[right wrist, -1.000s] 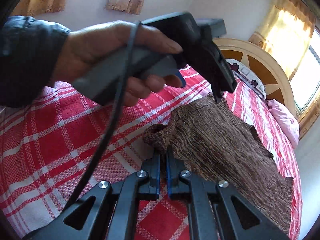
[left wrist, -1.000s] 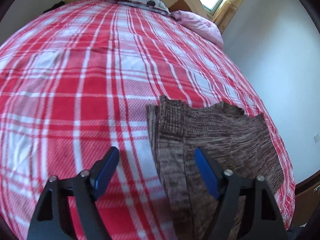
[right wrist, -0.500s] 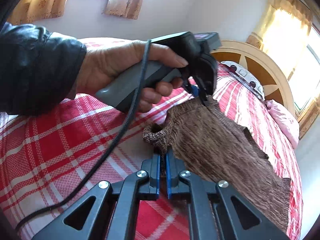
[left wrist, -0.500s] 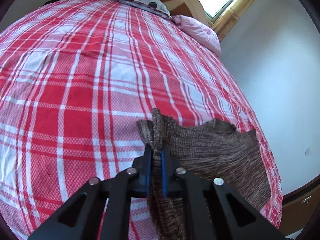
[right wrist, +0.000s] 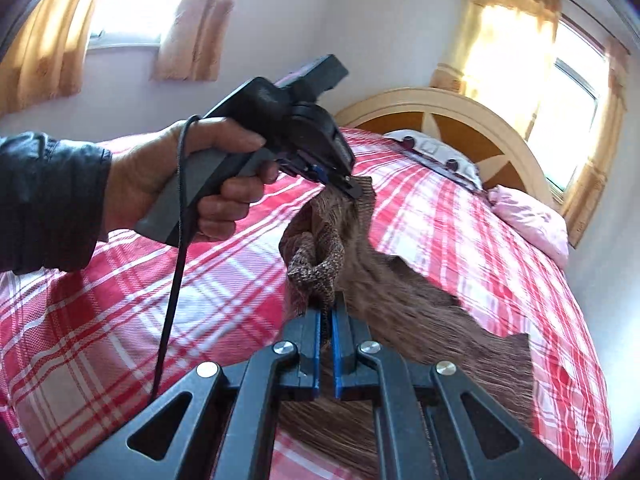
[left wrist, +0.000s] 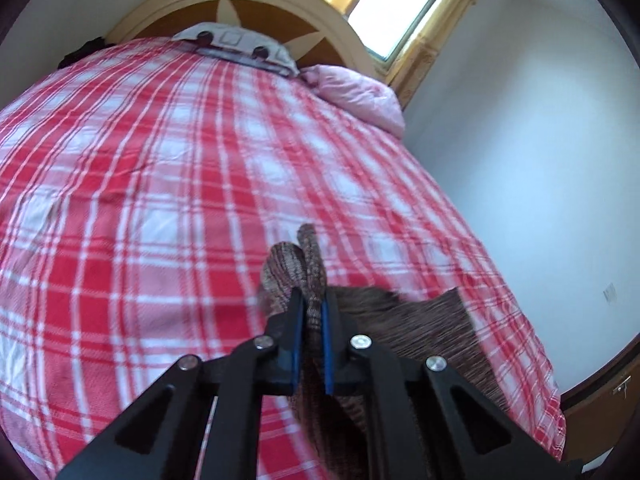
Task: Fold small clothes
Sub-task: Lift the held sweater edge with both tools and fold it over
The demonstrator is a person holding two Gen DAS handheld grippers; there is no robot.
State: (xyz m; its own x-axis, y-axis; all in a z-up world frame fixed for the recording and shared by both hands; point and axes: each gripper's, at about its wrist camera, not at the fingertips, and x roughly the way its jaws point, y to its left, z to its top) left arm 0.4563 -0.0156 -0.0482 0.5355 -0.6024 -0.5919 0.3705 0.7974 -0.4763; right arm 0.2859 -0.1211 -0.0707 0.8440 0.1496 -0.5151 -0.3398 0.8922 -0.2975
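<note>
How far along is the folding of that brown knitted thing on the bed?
Early to midway, by the look of it. Done: both grippers have pinched an edge of the brown knitted garment. In hand: the left gripper and the right gripper hold that edge raised above the red and white checked bedspread, while the far part trails on it. Left: carrying the edge across, laying it flat, letting go.

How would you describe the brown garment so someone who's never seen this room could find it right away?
Start at the big bed with the red and white plaid bedspread and the arched headboard. The brown knit garment hangs over the bed's near end, pinched by the left gripper and the right gripper. It is the only dark, ribbed fabric here; the pink pillow lies by the headboard.
</note>
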